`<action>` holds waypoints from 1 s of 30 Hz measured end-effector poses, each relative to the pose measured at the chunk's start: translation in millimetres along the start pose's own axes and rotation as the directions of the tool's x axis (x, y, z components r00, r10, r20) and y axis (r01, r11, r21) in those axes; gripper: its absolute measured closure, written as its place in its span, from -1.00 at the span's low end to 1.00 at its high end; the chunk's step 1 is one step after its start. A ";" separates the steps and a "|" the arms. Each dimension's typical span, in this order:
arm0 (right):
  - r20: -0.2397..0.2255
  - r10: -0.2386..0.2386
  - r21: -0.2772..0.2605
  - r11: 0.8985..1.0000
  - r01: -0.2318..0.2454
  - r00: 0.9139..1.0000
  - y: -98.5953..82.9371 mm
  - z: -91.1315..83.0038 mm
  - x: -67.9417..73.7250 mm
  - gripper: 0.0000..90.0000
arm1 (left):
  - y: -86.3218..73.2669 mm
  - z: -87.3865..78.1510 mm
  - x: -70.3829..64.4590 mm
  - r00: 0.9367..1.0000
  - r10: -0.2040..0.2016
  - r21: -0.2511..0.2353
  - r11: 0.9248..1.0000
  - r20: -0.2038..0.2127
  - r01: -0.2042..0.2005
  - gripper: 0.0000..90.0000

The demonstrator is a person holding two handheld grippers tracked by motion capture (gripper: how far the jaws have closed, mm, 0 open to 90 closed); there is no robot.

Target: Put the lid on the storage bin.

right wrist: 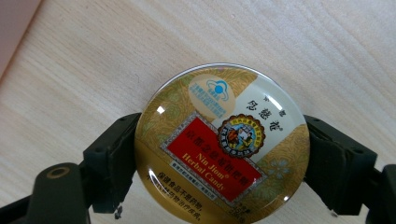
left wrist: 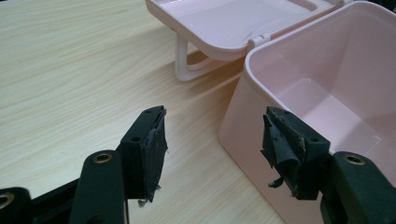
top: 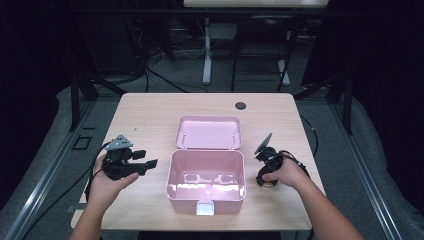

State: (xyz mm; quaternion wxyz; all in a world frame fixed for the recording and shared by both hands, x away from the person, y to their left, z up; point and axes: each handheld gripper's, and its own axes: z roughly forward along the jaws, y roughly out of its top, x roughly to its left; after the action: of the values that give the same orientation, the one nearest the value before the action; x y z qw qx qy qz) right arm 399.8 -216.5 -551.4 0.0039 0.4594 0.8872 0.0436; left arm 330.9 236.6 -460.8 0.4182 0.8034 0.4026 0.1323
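Note:
A pink box (top: 220,194) stands open in the middle of the wooden table, its lid (top: 208,132) folded back flat behind it and nothing visible inside. In the left gripper view the box wall (left wrist: 243,135) and lid (left wrist: 224,23) lie just ahead to the right. My left gripper (top: 145,158) (left wrist: 215,140) is open and empty, held left of the box. A round gold tin (right wrist: 222,149) with a red label lies on the table right of the box (top: 270,184). My right gripper (top: 267,181) (right wrist: 222,163) points down at the tin, its jaws pressed to both of its sides.
A white latch (top: 204,208) hangs at the box's front. A dark round grommet (top: 240,105) sits near the table's far edge. Cables trail from both grippers off the table sides. Bare wood (top: 145,120) lies around the box.

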 end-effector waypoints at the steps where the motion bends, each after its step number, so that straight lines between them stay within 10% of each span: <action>1: 0.000 0.000 0.000 1.000 0.000 1.000 0.0 0.0 0.0 -0.58 | 0.0 0.0 0.0 1.000 0.000 0.000 1.000 0.000 0.000 -0.12; 30: 0.013 -0.016 0.008 1.000 0.016 1.000 2.5 -11.0 5.2 -0.57 | -0.6 -1.5 2.5 1.000 -0.007 -0.001 1.000 -0.003 0.007 -0.12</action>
State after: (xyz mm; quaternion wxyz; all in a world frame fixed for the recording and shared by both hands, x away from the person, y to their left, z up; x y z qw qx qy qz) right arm 398.3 -211.6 -540.1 0.0083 0.4525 0.8909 0.0370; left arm 331.4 239.5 -460.6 0.4183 0.8017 0.4059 0.1322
